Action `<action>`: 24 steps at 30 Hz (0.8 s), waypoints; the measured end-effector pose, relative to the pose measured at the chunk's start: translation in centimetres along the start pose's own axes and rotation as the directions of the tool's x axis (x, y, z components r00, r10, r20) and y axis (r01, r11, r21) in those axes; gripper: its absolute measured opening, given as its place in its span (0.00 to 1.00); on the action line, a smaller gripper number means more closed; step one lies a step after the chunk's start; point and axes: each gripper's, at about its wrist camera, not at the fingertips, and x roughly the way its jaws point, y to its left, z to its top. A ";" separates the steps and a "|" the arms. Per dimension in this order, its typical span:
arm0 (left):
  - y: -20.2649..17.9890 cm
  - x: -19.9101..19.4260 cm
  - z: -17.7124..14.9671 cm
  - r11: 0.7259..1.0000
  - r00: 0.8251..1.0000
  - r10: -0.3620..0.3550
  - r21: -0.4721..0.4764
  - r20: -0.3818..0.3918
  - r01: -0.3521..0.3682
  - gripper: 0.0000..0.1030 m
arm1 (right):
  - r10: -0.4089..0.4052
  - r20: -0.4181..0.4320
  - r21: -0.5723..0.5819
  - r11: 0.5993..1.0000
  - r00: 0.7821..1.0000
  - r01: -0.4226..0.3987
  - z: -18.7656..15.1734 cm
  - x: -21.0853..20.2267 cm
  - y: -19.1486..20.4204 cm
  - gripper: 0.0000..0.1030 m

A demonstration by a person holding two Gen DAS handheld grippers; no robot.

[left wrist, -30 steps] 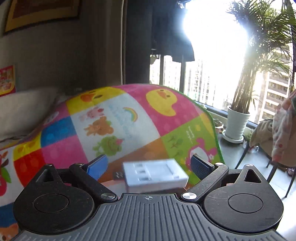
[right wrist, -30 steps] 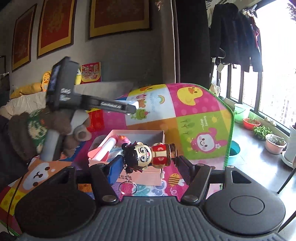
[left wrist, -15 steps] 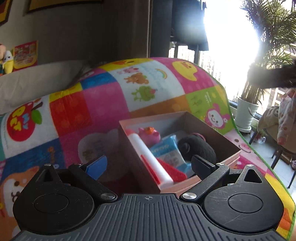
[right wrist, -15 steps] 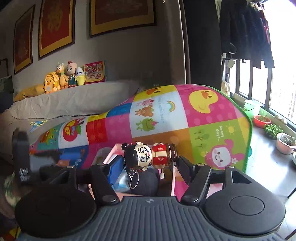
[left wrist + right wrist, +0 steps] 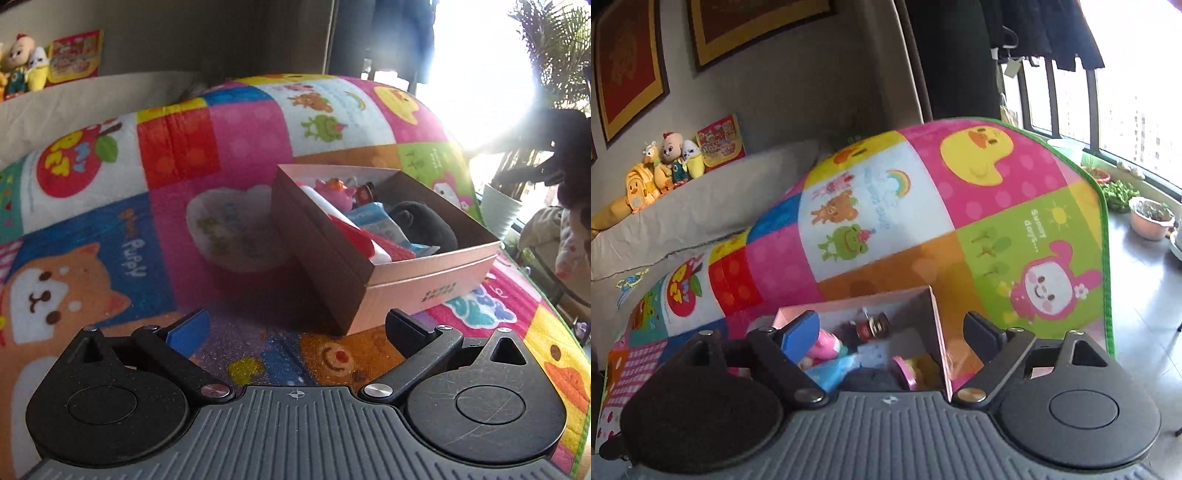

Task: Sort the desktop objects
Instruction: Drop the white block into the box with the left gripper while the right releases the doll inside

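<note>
Now, mat (image 5: 110, 229): colourful patchwork play surface under everything.
Box (image 5: 424, 275): pink, open-topped, at 1 o'clock in the left wrist view, sitting on the mat.
Contents: dark plush (image 5: 424, 225), blue packet (image 5: 373, 219), pink toy (image 5: 334, 194), small red figure (image 5: 873, 325) lying in the far end.
Left gripper (image 5: 295, 328): jaws spread wide, holding nothing, short of the box.
Right gripper (image 5: 890, 328): jaws wide apart, empty, directly above the box at 12 o'clock.
Risk: a low pull-back could catch the box wall and tip it.
View difference: left wrist shows the box's outer sides; right wrist looks straight in.
</note>
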 end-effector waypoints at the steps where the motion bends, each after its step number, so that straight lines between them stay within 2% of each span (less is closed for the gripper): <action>1: -0.3 0.1 0.1 1.000 1.000 -0.020 -0.002 0.002 0.020 1.00 | -0.011 -0.027 0.006 1.000 1.000 0.011 -0.7 0.5 -0.5 0.83; 5: -2.5 1.6 1.2 0.994 0.994 -0.106 0.035 0.006 0.106 1.00 | 0.000 -0.142 0.056 0.998 0.990 0.009 -2.7 3.3 -1.9 0.83; 9: -4.0 3.2 1.8 0.986 0.987 -0.159 0.041 -0.019 0.160 1.00 | 0.120 -0.258 0.180 0.981 0.959 -0.074 -4.0 6.4 -2.7 0.89; 10: -4.1 3.4 1.8 0.985 0.985 -0.169 0.041 -0.022 0.170 1.00 | 0.132 -0.256 0.199 0.977 0.958 -0.081 -4.3 6.6 -2.6 0.97; 12: -4.1 3.6 1.7 0.983 0.983 -0.179 0.037 -0.024 0.180 1.00 | 0.117 -0.241 0.193 0.979 0.963 -0.071 -4.5 6.7 -2.0 1.00; 14: -3.7 3.4 1.6 0.984 0.984 -0.176 0.030 -0.014 0.176 1.00 | 0.100 -0.237 0.178 0.982 0.966 -0.058 -4.6 6.7 -1.3 1.00; 16: -3.2 3.1 1.6 0.984 0.985 -0.174 0.020 -0.005 0.174 1.00 | 0.127 -0.241 0.182 0.980 0.962 -0.084 -4.6 6.8 -0.7 1.00; 19: -2.0 2.4 1.6 0.993 0.993 -0.120 0.003 0.005 0.120 1.00 | 0.190 -0.248 0.182 0.972 0.950 -0.147 -4.6 7.4 0.9 1.00; 24: 0.3 1.0 1.4 0.998 0.998 -0.060 -0.015 0.013 0.061 1.00 | 0.212 -0.212 0.149 0.972 0.954 -0.182 -4.8 8.3 3.8 1.00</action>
